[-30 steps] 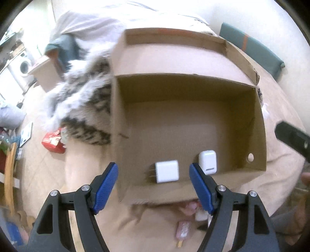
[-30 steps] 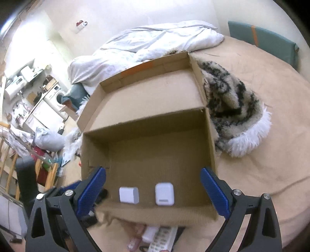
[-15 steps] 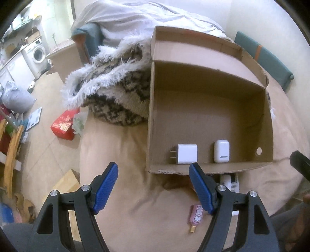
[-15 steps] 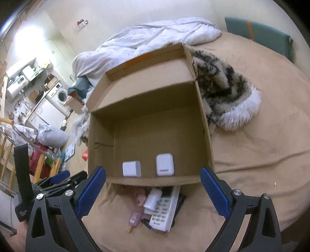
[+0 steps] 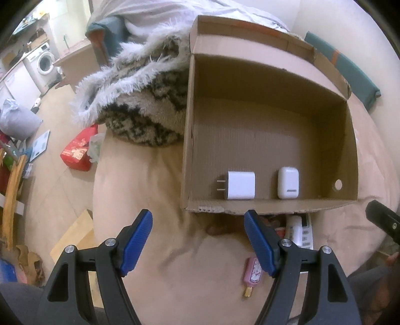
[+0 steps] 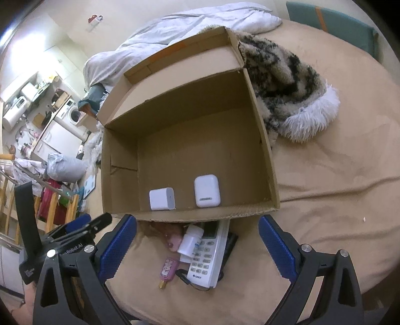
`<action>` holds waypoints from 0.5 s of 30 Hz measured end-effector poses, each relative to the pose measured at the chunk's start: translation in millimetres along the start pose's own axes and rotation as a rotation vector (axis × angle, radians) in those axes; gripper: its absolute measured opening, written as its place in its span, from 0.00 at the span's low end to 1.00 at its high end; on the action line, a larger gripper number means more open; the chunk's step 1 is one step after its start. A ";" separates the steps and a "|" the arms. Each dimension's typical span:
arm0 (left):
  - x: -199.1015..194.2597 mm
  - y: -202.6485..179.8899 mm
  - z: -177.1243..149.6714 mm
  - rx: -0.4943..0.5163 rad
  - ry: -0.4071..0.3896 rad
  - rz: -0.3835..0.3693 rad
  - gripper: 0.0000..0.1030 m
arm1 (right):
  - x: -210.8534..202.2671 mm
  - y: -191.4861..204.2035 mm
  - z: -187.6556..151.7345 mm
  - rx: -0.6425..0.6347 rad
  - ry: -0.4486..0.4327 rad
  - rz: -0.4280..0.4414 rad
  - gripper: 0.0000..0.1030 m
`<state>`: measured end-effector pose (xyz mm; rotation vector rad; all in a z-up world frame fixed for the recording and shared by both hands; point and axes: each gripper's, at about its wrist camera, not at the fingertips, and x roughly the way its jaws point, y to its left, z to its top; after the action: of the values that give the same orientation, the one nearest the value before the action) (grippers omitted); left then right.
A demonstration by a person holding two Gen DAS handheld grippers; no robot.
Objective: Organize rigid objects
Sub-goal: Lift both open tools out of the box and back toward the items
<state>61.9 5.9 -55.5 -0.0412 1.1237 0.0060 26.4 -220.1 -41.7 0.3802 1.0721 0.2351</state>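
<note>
An open cardboard box (image 5: 190, 130) (image 6: 265, 140) lies on a tan bed. Inside, by its near wall, rest a white plug charger (image 5: 240, 185) (image 6: 162, 199) and a white earbud case (image 5: 288, 183) (image 6: 207, 190). In front of the box sits a small pile: a white remote (image 6: 207, 255) (image 5: 301, 231), a white bottle (image 6: 190, 238), a pink ice-lolly charm (image 6: 169, 269) (image 5: 253, 273) and something black under the remote. My left gripper (image 5: 198, 241) hovers open before the box's near left corner. My right gripper (image 6: 197, 243) stands open above the pile. Both are empty.
A shaggy black-and-white throw (image 6: 287, 82) (image 5: 140, 100) lies beside the box, a white duvet (image 6: 180, 27) behind it. A teal cushion (image 6: 332, 22) sits at the far bed edge. The floor left of the bed holds a red packet (image 5: 77, 152) and a washing machine (image 5: 46, 62).
Both grippers have drawn back toward me from over the box, so the pile in front of the box now shows. Both stay open as before.
</note>
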 end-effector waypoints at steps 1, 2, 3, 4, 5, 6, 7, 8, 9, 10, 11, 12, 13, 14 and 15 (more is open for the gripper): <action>0.4 0.7 -0.5 -0.001 0.003 0.001 0.71 | 2.3 0.2 -0.6 0.001 0.011 0.003 1.00; 0.8 1.7 -1.1 -0.003 0.008 0.003 0.71 | 4.7 0.7 -1.5 0.003 0.023 0.005 1.00; 1.7 3.1 -1.3 -0.007 0.013 0.004 0.71 | 7.8 1.2 -2.7 0.003 0.037 0.003 1.00; 2.7 4.6 -1.7 -0.013 0.018 0.006 0.71 | 11.5 1.7 -4.1 -0.001 0.055 -0.002 1.00; 4.0 6.4 -2.1 -0.020 0.025 0.006 0.71 | 15.0 2.3 -5.6 -0.004 0.072 -0.008 1.00; 6.4 9.3 -2.3 -0.032 0.038 0.004 0.71 | 19.3 2.5 -7.5 -0.006 0.093 -0.013 1.00; 8.9 11.8 -2.3 -0.043 0.052 0.000 0.71 | 23.6 2.0 -9.3 -0.005 0.114 -0.020 1.00; 12.0 15.4 -2.2 -0.062 0.070 -0.005 0.71 | 26.9 1.0 -10.4 -0.001 0.130 -0.026 1.00; 14.2 18.9 -2.1 -0.079 0.084 -0.007 0.71 | 30.3 -0.4 -12.0 0.005 0.146 -0.032 1.00; 16.3 22.1 -2.1 -0.096 0.099 -0.008 0.71 | 33.0 -1.7 -13.2 0.010 0.154 -0.040 1.00; 18.3 25.3 -2.1 -0.111 0.113 -0.009 0.71 | 34.8 -3.4 -13.6 0.017 0.159 -0.046 1.00; 20.6 28.0 -1.6 -0.125 0.124 -0.014 0.71 | 36.8 -5.5 -13.3 0.028 0.166 -0.046 1.00; 22.0 28.2 -1.6 -0.126 0.128 -0.018 0.71 | 38.5 -7.8 -13.2 0.041 0.172 -0.042 1.00; 24.0 26.9 -1.3 -0.120 0.134 -0.024 0.71 | 40.6 -9.8 -12.8 0.055 0.179 -0.036 1.00; 27.5 23.5 -1.1 -0.105 0.143 -0.024 0.71 | 42.3 -11.7 -12.0 0.068 0.185 -0.030 1.00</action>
<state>72.2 29.0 -81.5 -0.1506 1.2654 0.0413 35.3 -212.9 -85.7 0.4090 1.2698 0.2099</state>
